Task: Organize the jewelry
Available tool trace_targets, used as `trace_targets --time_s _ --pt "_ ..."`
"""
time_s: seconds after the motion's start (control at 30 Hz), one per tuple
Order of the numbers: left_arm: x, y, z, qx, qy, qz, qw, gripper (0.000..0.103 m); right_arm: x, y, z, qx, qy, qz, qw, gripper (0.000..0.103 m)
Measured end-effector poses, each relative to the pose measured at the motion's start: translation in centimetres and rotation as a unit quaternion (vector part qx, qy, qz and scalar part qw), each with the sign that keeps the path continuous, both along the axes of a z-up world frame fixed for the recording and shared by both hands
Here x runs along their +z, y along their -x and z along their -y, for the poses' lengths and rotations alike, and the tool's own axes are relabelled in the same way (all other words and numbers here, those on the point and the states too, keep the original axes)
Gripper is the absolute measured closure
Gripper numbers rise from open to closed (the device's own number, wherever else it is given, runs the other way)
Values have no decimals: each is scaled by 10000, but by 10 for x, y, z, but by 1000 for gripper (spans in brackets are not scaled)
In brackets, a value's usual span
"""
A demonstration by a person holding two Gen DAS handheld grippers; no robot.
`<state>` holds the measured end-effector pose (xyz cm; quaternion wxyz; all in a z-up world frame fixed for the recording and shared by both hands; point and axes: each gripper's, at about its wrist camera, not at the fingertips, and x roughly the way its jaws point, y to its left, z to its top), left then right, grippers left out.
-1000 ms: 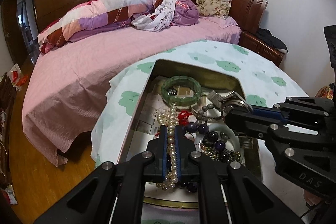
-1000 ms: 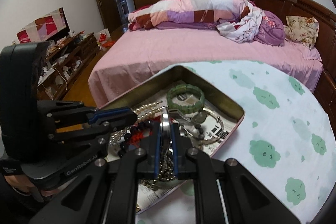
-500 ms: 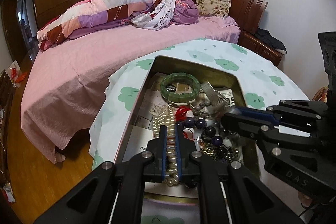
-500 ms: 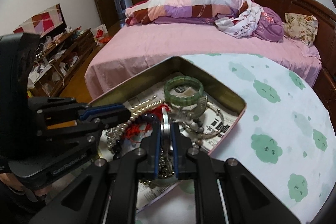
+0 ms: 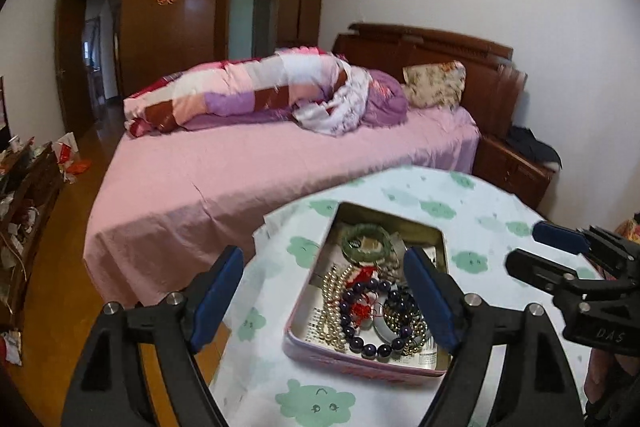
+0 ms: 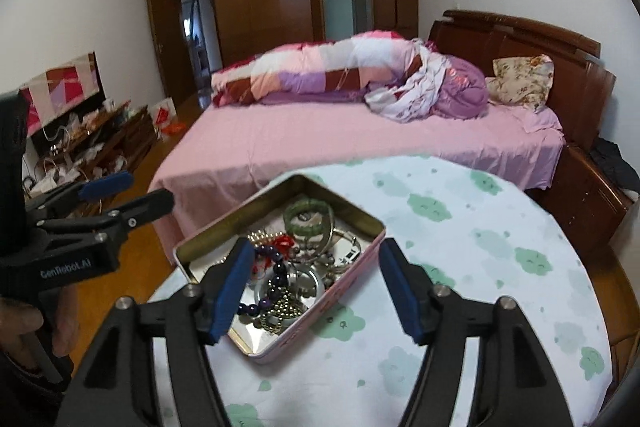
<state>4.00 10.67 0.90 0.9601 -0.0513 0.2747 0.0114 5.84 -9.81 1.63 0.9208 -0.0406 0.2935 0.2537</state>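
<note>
**Both grippers letting go over the tin**

Left gripper (image 5: 324, 291) and right gripper (image 6: 316, 283) are both opening with nothing in them. All the jewelry (image 5: 372, 303) sits piled in the pink tin (image 5: 360, 361), green bangle (image 5: 362, 241) at its 12 o'clock end.

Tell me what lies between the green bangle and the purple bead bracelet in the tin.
In the left wrist view, a red cord knot lies between the green bangle and the purple bead bracelet, beside the pearl strand.
</note>
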Motion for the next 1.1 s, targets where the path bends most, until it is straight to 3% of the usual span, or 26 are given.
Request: trace_targets --time_s 0.33,1.1 --pt "16 15 -10 196 0 186 9996 21 10 12 13 -144 -206 130 9996 33" --pt "14 14 -10 195 24 148 9997 21 6 13 22 -114 -324 62 9994 33"
